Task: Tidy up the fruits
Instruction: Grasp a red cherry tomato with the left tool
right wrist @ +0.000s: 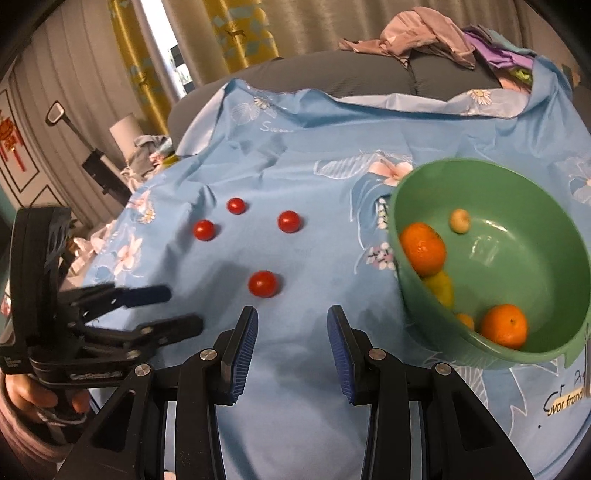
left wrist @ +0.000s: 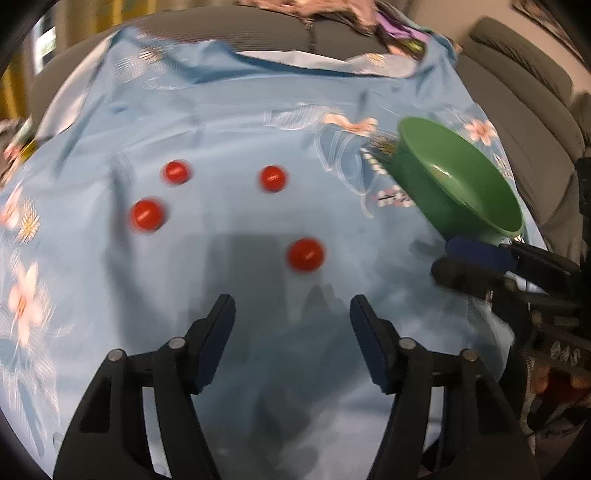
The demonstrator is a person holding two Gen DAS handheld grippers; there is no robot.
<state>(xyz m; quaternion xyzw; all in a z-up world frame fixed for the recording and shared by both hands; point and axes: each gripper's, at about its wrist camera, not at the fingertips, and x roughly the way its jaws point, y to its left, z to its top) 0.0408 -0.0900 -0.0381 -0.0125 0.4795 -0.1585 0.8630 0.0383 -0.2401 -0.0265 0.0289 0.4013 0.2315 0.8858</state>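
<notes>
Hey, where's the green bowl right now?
In the right wrist view the green bowl sits on the blue floral cloth at the right, holding two oranges, right of four cherry tomatoes.

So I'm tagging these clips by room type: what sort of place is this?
Likely a home living room: a grey sofa behind the cloth-covered table, yellow-patterned curtains, and clothes piled on the sofa.
</notes>
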